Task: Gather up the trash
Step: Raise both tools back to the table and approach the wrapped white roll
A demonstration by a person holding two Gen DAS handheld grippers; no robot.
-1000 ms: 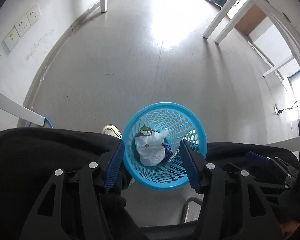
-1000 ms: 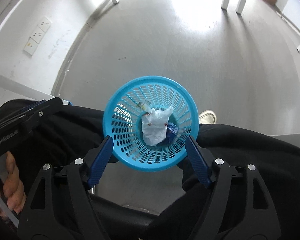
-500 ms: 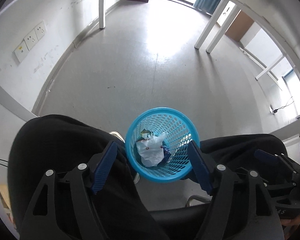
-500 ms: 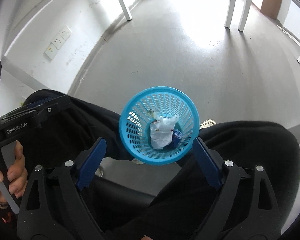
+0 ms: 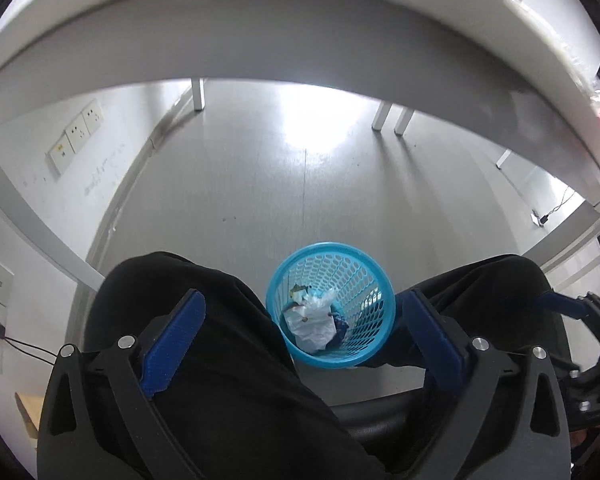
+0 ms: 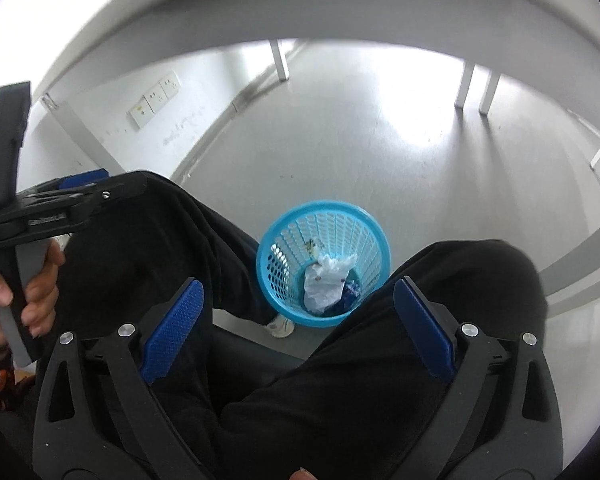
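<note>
A blue mesh waste basket (image 5: 364,280) (image 6: 292,240) stands on the grey floor between a seated person's knees. Inside it lie crumpled white paper (image 5: 312,322) (image 6: 326,280) and a dark blue scrap (image 6: 350,290). My left gripper (image 5: 300,328) hangs well above the basket, its jaws opening wide, nothing between the blue pads. My right gripper (image 6: 298,316) is likewise high over the basket with jaws opening and nothing held. The left gripper's body and the hand on its handle show at the left of the right wrist view.
A white desk's underside (image 5: 300,32) (image 6: 340,8) arches over both views. Black-trousered legs (image 5: 220,360) (image 6: 380,360) flank the basket, with a shoe (image 6: 280,326) beside it. Wall sockets (image 5: 76,136) are on the left wall; white table legs (image 5: 384,116) stand farther back.
Both grippers rose and drew back from the basket, which now looks smaller and lower. Their jaws spread wider. The desk's underside came into view at the top.
</note>
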